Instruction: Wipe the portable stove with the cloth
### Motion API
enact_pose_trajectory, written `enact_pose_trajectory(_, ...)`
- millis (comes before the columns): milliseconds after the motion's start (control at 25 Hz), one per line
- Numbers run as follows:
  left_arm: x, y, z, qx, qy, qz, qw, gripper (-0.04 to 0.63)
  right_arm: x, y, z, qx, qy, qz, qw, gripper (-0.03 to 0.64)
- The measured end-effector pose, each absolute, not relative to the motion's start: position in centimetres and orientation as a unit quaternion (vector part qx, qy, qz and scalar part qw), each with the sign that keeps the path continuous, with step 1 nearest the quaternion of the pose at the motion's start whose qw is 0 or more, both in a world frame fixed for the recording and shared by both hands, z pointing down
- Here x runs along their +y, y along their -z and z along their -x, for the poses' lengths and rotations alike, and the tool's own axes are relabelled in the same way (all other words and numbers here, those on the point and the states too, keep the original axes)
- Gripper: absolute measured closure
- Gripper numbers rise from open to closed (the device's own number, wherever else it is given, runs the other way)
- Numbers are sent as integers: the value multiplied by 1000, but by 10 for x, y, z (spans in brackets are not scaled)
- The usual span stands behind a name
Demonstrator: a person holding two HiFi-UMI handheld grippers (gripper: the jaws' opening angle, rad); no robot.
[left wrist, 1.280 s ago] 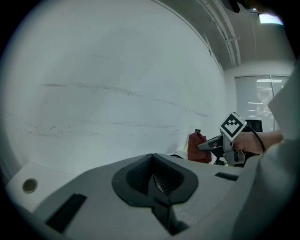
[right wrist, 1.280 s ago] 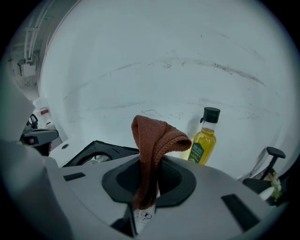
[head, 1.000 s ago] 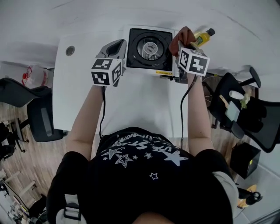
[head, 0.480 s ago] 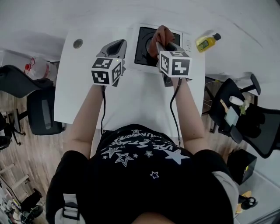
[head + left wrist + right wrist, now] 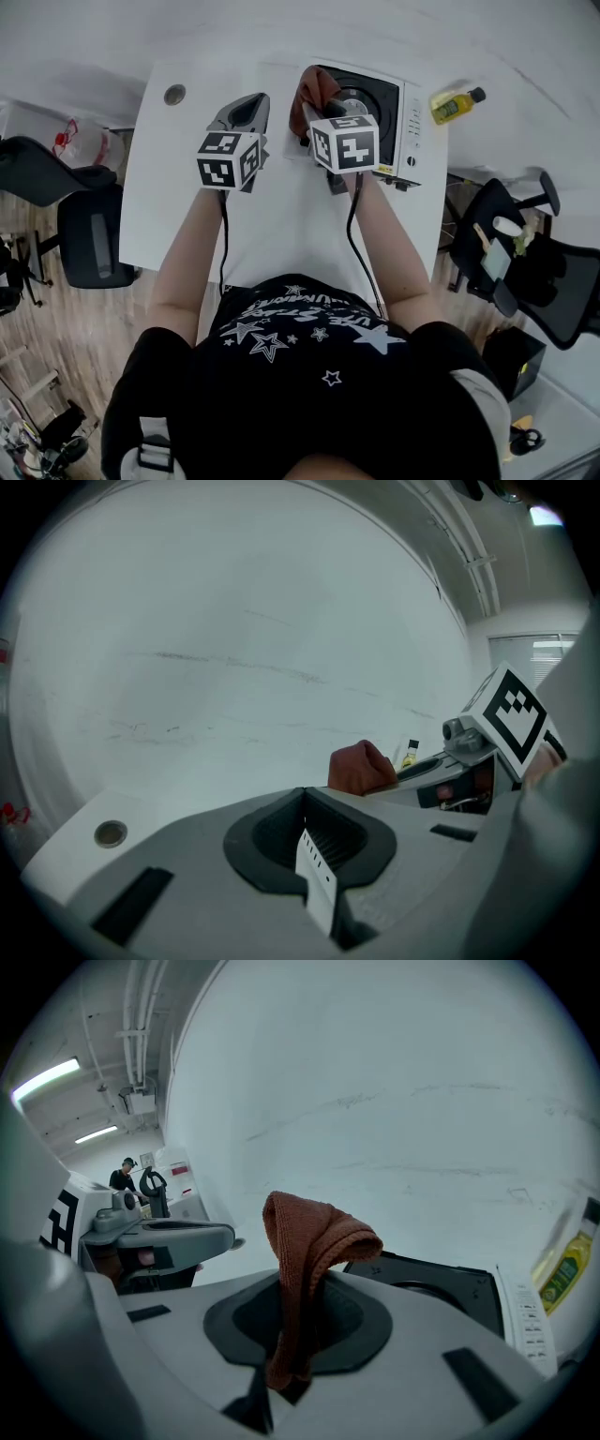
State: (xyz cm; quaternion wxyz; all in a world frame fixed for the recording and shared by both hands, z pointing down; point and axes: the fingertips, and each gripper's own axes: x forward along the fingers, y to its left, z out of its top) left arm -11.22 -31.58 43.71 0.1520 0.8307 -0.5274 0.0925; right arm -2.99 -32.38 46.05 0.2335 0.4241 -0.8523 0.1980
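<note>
**Rust cloth pinched in right tongs at stove's left edge**

Head view: a person in a black star-print top leans over a white table. The portable stove, white w/ a black burner well, sits top centre-right of frame. The right gripper is over the stove's left edge, w/ a rust-brown cloth bunched at its tip. Can't tell if the cloth touches the stove. The left gripper is just left of it, over bare table and apart from the stove. A yellow bottle is upper right, beside the stove.

Left gripper view: the jaws are pressed together, nothing between them. The cloth shows centre-right beyond them, and the right gripper's marker cube is at the right edge.

Right gripper view: the jaws pinch the cloth, which stands up in a folded hump at frame centre. The stove's black top is lower right, the bottle at the far right edge, and the left gripper at mid-left.
</note>
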Motion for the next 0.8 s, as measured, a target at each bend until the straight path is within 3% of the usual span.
enact_pose_trajectory(800, -336, -468, 131, -526, -103, -824, 183, 588, -353, -504, 53, -849, -188, -402, 285, 558)
